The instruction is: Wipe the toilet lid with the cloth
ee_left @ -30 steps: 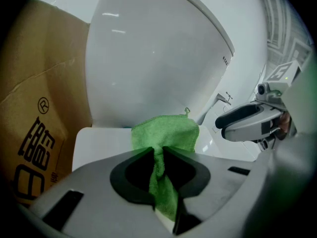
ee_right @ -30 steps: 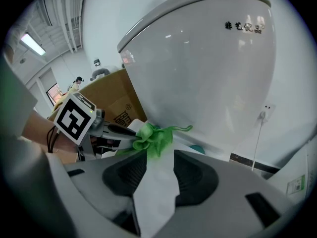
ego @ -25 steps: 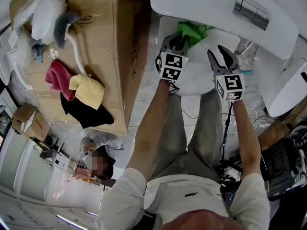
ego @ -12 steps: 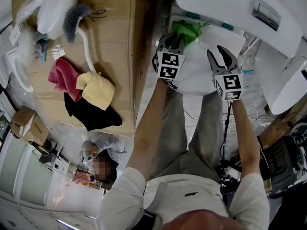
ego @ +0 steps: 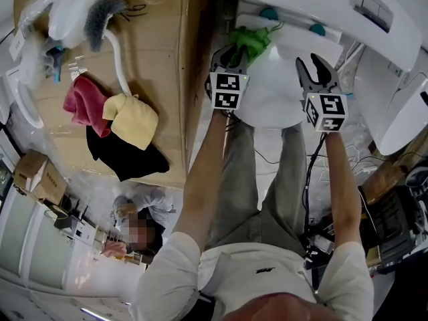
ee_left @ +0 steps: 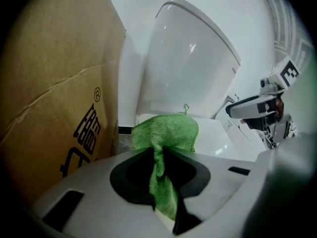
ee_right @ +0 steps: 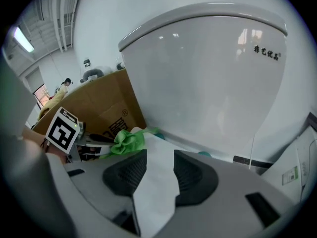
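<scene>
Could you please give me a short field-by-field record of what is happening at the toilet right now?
Setting: white toilet, toilet lid closed, cardboard box beside it
Cloth: green cloth, bunched, near the lid's hinge end
Left hand-held gripper: shut on the green cloth
Right hand-held gripper: open, empty, over the lid's right side
On the box: red cloth, yellow cloth, black cloth, brush
</scene>
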Demonstrator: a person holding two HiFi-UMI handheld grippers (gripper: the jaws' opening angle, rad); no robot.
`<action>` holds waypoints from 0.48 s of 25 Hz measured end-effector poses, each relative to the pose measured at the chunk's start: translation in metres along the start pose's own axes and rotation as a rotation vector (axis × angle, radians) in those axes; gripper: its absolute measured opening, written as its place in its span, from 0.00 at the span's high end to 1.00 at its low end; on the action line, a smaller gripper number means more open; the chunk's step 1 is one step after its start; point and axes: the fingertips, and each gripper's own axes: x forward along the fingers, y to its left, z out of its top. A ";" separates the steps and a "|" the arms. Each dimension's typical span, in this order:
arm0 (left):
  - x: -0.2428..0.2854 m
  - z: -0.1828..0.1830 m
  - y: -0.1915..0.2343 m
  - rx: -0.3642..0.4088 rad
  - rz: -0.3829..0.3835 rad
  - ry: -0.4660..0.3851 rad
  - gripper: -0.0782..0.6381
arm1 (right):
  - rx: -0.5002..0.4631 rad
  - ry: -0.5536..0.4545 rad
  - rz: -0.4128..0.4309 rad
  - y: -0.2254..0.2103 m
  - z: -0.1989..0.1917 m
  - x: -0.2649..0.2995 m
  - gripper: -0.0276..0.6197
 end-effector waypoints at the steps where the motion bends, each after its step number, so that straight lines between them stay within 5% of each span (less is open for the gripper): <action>1: -0.001 -0.002 0.000 -0.002 0.007 0.000 0.79 | -0.002 -0.007 0.000 -0.002 0.001 -0.001 0.68; 12: -0.016 -0.026 -0.002 -0.016 0.121 0.019 0.79 | -0.023 -0.002 0.074 0.001 -0.031 -0.019 0.68</action>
